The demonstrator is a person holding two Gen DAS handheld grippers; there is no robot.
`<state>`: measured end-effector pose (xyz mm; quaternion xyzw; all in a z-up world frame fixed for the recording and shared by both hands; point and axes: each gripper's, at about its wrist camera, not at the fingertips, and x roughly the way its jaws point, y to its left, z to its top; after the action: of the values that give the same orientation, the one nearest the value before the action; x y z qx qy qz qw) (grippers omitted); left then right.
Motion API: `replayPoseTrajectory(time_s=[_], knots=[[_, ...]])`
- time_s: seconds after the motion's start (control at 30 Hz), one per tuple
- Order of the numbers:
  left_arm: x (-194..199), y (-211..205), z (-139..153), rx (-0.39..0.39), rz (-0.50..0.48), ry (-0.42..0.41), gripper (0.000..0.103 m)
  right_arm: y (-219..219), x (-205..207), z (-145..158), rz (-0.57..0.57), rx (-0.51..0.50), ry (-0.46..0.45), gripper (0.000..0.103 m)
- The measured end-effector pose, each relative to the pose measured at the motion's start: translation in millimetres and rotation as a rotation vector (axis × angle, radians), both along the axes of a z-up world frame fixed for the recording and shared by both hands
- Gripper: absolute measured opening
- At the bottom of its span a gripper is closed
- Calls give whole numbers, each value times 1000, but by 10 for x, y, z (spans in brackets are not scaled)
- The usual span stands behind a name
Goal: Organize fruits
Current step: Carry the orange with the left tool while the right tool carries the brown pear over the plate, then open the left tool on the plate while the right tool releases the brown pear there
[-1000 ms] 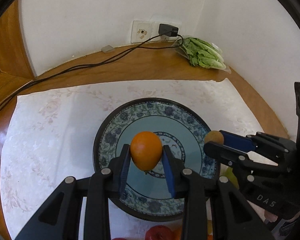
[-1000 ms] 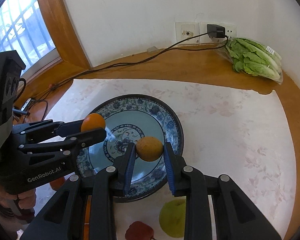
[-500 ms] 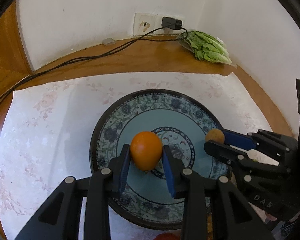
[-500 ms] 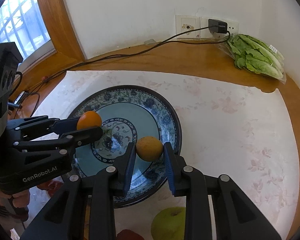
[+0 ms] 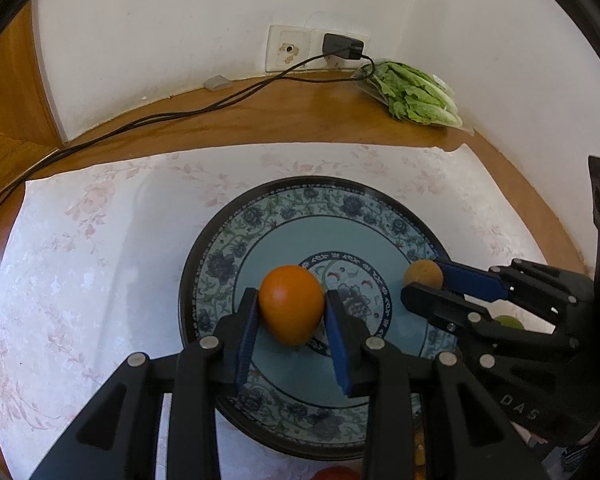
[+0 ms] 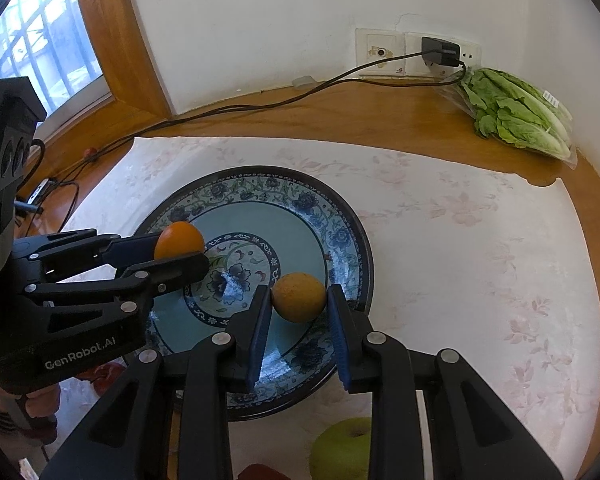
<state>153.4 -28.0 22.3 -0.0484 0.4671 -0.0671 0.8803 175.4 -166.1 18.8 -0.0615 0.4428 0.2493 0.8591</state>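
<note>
- Nearest, at the table's front edge, a green apple [image 6: 342, 446] sits on the cloth beside a red fruit [image 6: 262, 472] that is mostly cut off.
- The left gripper [image 5: 292, 312] has an orange [image 5: 291, 303] between its blue pads over the plate's middle; its jaws are opening, though the pads look to be touching the fruit's sides.
- The right gripper [image 6: 298, 304] is clamped on a duller, yellowish orange [image 6: 299, 297] above the near right part of the plate.
- The blue floral plate [image 6: 340, 216] rests on a pale flowered tablecloth [image 6: 480, 248].
- Beyond the cloth, on the bare wooden table [image 6: 380, 116], a bagged lettuce [image 6: 516, 114] lies in the right corner.
- At the wall, a black charger [image 6: 440, 52] is plugged into the socket, its cable [image 6: 260, 106] trailing left.
</note>
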Motion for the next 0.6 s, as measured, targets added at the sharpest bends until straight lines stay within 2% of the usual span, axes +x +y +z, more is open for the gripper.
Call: replayPoseTrajectory(time_s=[0.13,0.33,0.6], knots=[[-12,-5,23,-5,-1,-1,49,-2,0,2,-4,15,18,32],[-103,-18,114,23,0,-29,60,-33,-64,54,-13,31,11,41],[-269,-9,241,25,9,-38,65,-85,-230,160,-25,72,18,44]])
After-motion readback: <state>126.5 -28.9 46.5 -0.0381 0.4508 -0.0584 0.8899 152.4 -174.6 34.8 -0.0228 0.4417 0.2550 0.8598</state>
